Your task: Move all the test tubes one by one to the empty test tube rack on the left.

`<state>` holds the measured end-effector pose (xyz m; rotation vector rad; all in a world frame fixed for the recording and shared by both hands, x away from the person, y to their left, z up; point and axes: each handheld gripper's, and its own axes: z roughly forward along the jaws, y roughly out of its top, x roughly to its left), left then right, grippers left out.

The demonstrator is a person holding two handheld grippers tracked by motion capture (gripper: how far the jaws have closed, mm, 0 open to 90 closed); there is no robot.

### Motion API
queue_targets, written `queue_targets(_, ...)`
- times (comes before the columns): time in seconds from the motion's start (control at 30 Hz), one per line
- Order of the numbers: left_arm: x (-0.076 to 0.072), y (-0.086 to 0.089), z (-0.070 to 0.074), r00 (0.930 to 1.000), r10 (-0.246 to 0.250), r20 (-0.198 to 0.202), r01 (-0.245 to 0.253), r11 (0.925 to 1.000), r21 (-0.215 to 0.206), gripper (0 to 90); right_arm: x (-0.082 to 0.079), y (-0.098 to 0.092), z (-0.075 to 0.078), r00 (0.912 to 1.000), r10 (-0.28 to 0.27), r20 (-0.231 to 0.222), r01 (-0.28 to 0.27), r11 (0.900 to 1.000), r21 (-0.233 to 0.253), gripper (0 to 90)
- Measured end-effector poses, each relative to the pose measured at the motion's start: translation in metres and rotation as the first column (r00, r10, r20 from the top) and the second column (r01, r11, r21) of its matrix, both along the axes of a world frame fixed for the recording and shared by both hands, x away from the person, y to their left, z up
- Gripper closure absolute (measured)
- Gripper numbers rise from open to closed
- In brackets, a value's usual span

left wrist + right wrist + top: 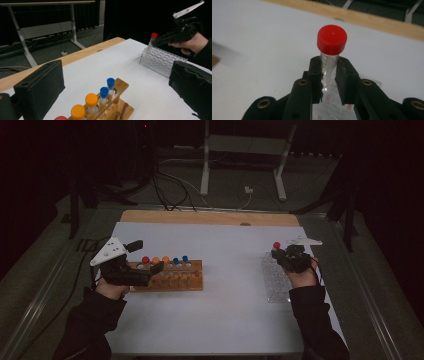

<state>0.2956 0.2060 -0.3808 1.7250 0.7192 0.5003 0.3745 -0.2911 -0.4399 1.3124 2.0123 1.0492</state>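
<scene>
1. Clenched on the clear body of the red-capped tube [331, 47], your right gripper [329, 82] has a jaw pressed to each side just below the cap, as the right gripper view shows; the tube stands close to upright.
2. Your left gripper [115, 82] is released: its two black jaws stand wide apart with nothing between them, framing the wooden rack [117, 100] in the left gripper view.
3. From the high view, your right hand [301, 277] holds the tube over the far end of the clear plastic rack [274, 282], with the red cap [276, 245] above it. You cannot tell from these views whether the tube's tip is already inside a hole.
4. That clear rack lies near the right edge of the white table top [220, 320], so your room on that side is thin; the bare wooden strip [200, 217] marks the far edge.
5. The wooden rack sits at the left, well apart from the clear one, with a broad bare stretch of white between them.
6. In the wooden rack stand, in a row, a red cap [145, 260], two orange caps [91, 100] and two blue caps [110, 82]; your left gripper hangs just beside the rack's near left end.
7. Open table lies in front of both racks, toward you.
</scene>
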Motion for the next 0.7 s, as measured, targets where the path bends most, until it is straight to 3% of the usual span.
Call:
queue_targets(0.17,-0.002,-0.006,0.001,0.9995,-0.029,-0.009,0.029,0.9996,0.001,0.8,-0.018,-0.002,0.028,0.9962,0.014,0.086,-0.016,1.000,0.022,75.1)
queue_targets(0.37,-0.008,-0.020,0.003,0.9961,-0.086,-0.019,0.086,0.9963,-0.004,0.8,-0.037,0.018,0.048,0.9857,0.109,0.128,-0.113,0.993,0.021,75.1)
queue_targets(0.53,-0.014,-0.032,0.004,0.9903,-0.137,-0.023,0.137,0.9905,-0.006,0.8,-0.048,0.047,0.050,0.9671,0.225,0.118,-0.228,0.974,0.012,75.1)
queue_targets(0.7,-0.020,-0.045,0.005,0.9820,-0.187,-0.027,0.187,0.9823,0.009,0.8,-0.061,0.077,0.050,0.9346,0.339,0.106,-0.341,0.940,-0.002,75.1)
